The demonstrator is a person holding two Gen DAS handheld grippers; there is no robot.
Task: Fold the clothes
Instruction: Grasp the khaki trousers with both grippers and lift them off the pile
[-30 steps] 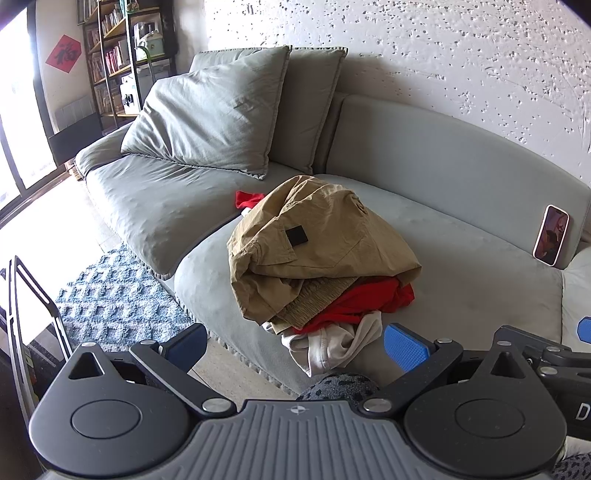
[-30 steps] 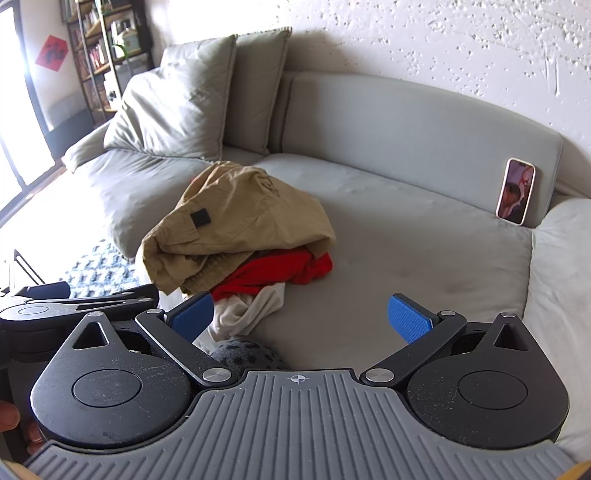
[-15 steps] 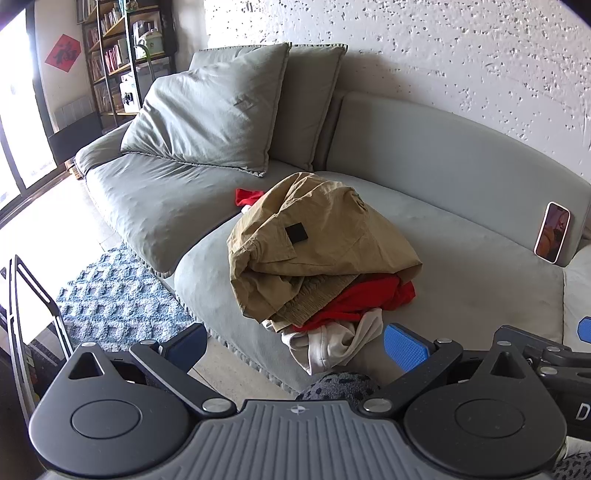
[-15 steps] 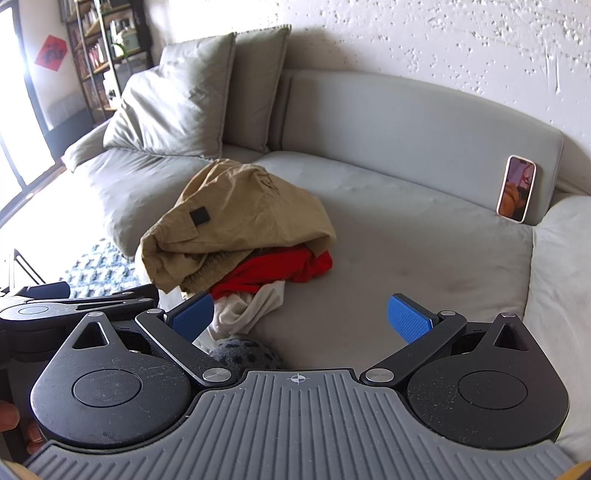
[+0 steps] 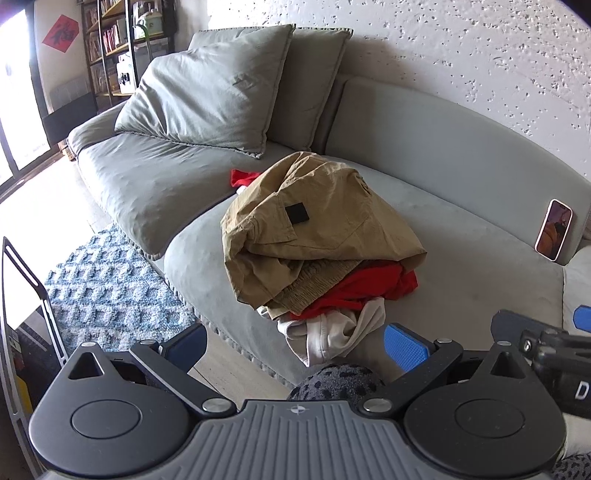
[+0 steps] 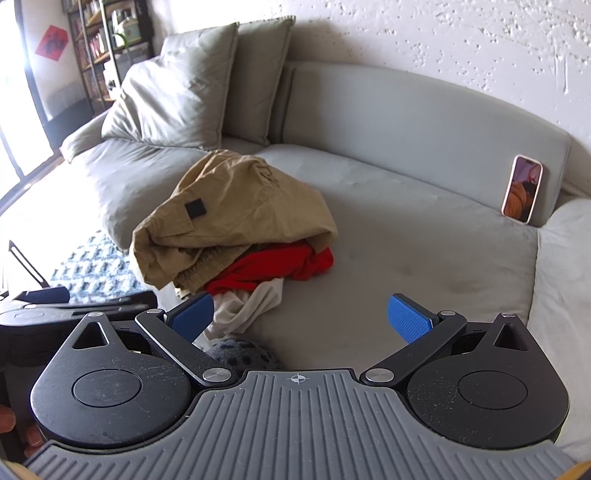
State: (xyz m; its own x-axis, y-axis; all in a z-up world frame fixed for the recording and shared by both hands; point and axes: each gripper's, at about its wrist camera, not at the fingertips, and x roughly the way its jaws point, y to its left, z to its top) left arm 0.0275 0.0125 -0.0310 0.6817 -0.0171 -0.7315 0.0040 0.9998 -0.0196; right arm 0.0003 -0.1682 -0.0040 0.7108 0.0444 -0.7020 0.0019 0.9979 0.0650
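In your left wrist view, the only legible writing is a white "D" on the right gripper's body at 3 o'clock; the red paper sign (image 5: 60, 30) at 10 o'clock carries a character too blurred to read. Your left gripper (image 5: 295, 345) has its blue pads spread wide, holding nothing. The clothes pile (image 5: 321, 254), tan jacket over red and white garments, sits on the grey sofa (image 5: 461, 266) at centre, near the seat's front edge. A phone (image 5: 554, 229) leans on the backrest at 3 o'clock; a blue rug (image 5: 110, 288) lies at 9 o'clock. In your right wrist view, your right gripper (image 6: 300, 317) is equally spread and empty, with the pile at 11 o'clock. Nothing has visibly shifted since the earlier frames.
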